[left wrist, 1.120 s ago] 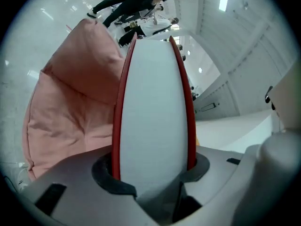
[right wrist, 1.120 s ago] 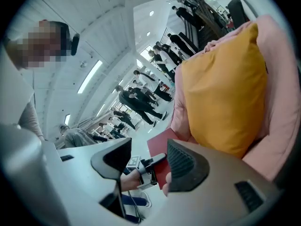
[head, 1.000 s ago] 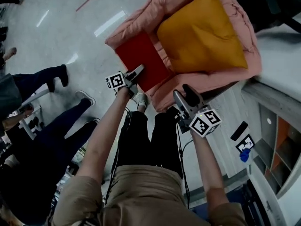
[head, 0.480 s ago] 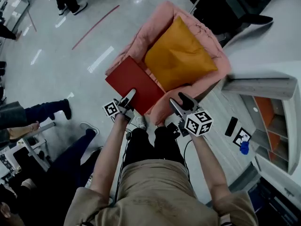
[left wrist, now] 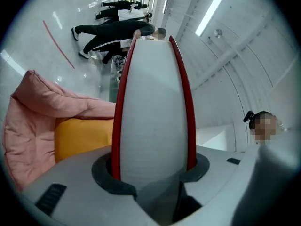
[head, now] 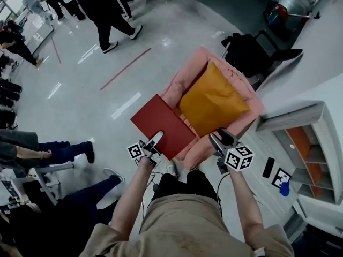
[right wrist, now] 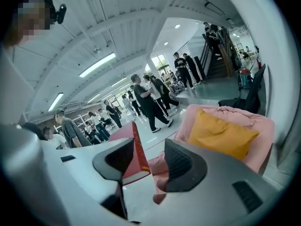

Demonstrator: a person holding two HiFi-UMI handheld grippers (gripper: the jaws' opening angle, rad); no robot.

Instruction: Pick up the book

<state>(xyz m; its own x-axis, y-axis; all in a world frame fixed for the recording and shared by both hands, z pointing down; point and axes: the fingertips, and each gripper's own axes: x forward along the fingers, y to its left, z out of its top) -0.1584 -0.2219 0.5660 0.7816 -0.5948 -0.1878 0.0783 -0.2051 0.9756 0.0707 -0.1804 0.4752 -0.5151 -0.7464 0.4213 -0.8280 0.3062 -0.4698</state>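
Observation:
The red hardcover book point(head: 163, 125) hangs in the air beside the pink padded seat point(head: 185, 79), and my left gripper point(head: 154, 141) is shut on its near edge. In the left gripper view the white page block and red covers of the book point(left wrist: 153, 93) fill the gap of the left gripper point(left wrist: 150, 173). My right gripper point(head: 218, 140) is at the seat's near right corner, apart from the book. Its jaws have just been closing and nothing is between them. The right gripper point(right wrist: 148, 161) view shows the book point(right wrist: 137, 149) off to the left. An orange cushion point(head: 211, 98) lies in the seat.
A black office chair point(head: 249, 44) stands behind the pink seat. A white shelf unit point(head: 303, 143) runs along the right. Several people point(head: 110, 7) walk at the far left, and someone's legs point(head: 59, 151) stretch in from the left. A red line point(head: 126, 67) marks the floor.
Both grippers have risen. The book has come up off the front of the pink seat in the left gripper. The right jaws stand narrower than before.

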